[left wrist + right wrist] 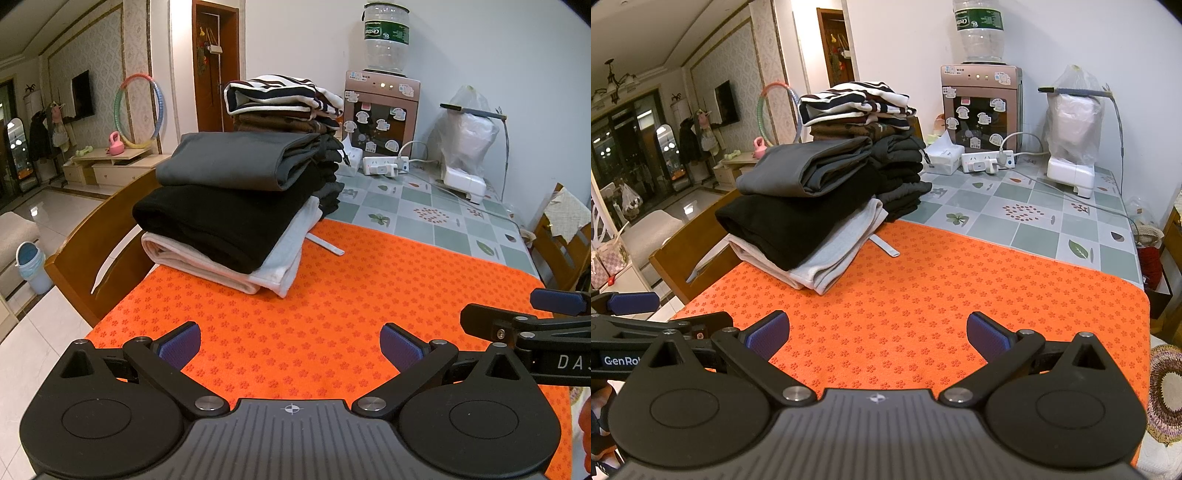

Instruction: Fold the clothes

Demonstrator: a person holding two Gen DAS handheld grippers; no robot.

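A stack of folded clothes sits at the mat's far left: a grey garment (236, 158) on a black one (218, 221) on a white one (229, 266). Behind it rises a taller pile topped by a striped garment (277, 96). The same grey garment (805, 166) and striped garment (849, 101) show in the right wrist view. My left gripper (290, 347) is open over the bare orange mat (332, 295), nothing between its fingers. My right gripper (877, 338) is open too, empty, over the orange mat (960, 288). Each gripper shows at the edge of the other's view.
A water dispenser (380, 110) with a bottle, a power strip (384, 166) with cables, and a bagged white appliance (465, 147) stand at the back of the tiled tabletop. Wooden chairs stand at the left (96, 251) and the right (561, 243).
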